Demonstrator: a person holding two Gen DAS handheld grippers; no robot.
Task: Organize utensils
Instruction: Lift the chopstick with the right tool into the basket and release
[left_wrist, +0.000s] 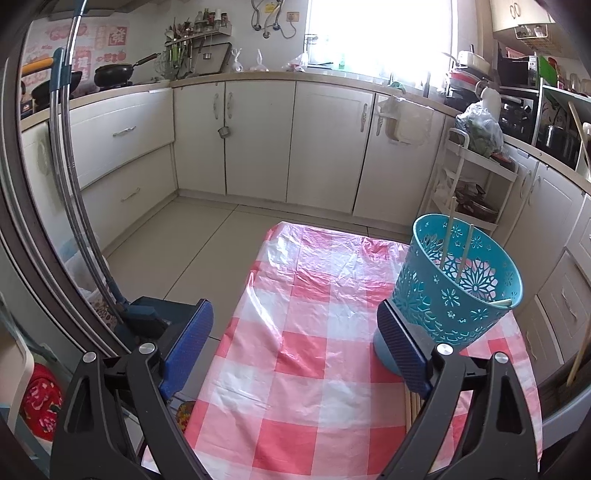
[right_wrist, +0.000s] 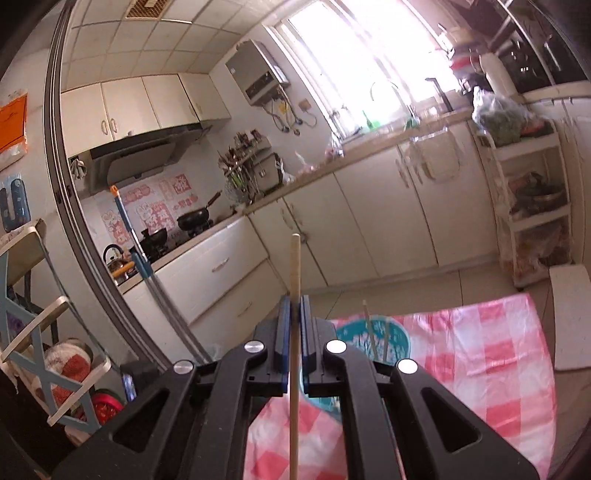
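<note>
— What has your right gripper (right_wrist: 294, 317) got?
— Its fingers are pinched on a wooden chopstick (right_wrist: 294, 266), which pokes up past the tips.
— And your left gripper (left_wrist: 295, 325)?
— Spread wide, holding nothing. The teal basket (left_wrist: 458, 284) with two chopsticks (left_wrist: 447, 236) sits just beyond its right finger (left_wrist: 400, 347).

Bare checked tablecloth (left_wrist: 295, 332) left of blue basket (left_wrist: 461, 291), chopsticks (left_wrist: 448, 229) upright inside.
</note>
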